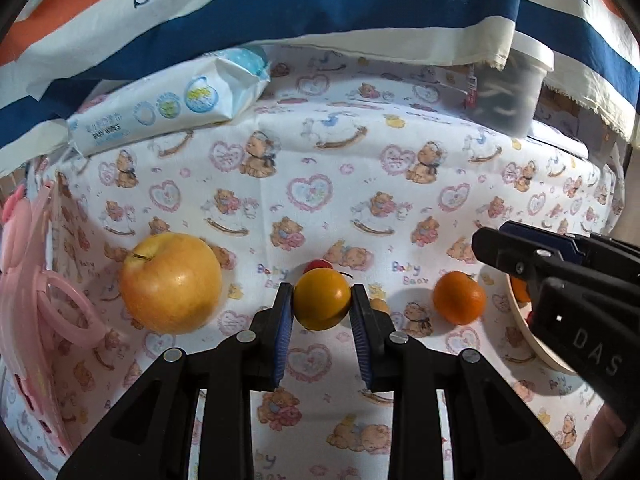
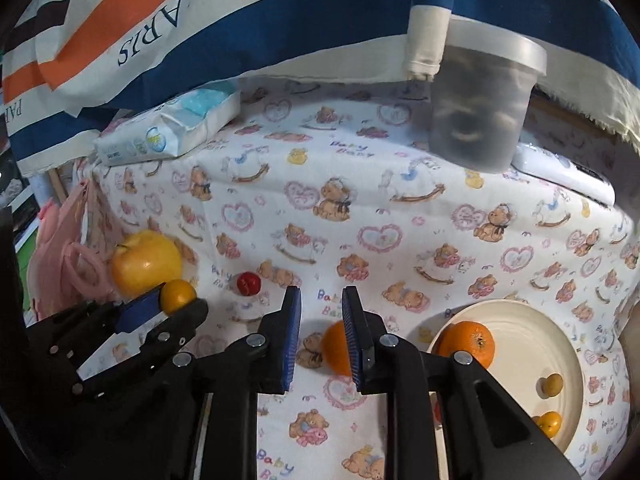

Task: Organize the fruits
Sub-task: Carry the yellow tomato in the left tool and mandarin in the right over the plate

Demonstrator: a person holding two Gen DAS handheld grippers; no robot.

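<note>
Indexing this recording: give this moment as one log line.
left claw: shut on yellow fruit | right claw: shut, empty | plate: holds orange | cloth: apple

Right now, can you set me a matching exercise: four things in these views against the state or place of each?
Things:
1. left gripper
2. right gripper
3. cream plate
4. yellow apple

States:
A. bears a mandarin
B. lies on the tablecloth by the pink plastic item
C. shut, empty
D. shut on a small yellow fruit

Pairs: 1-D, 2-C, 3-A, 4-B
</note>
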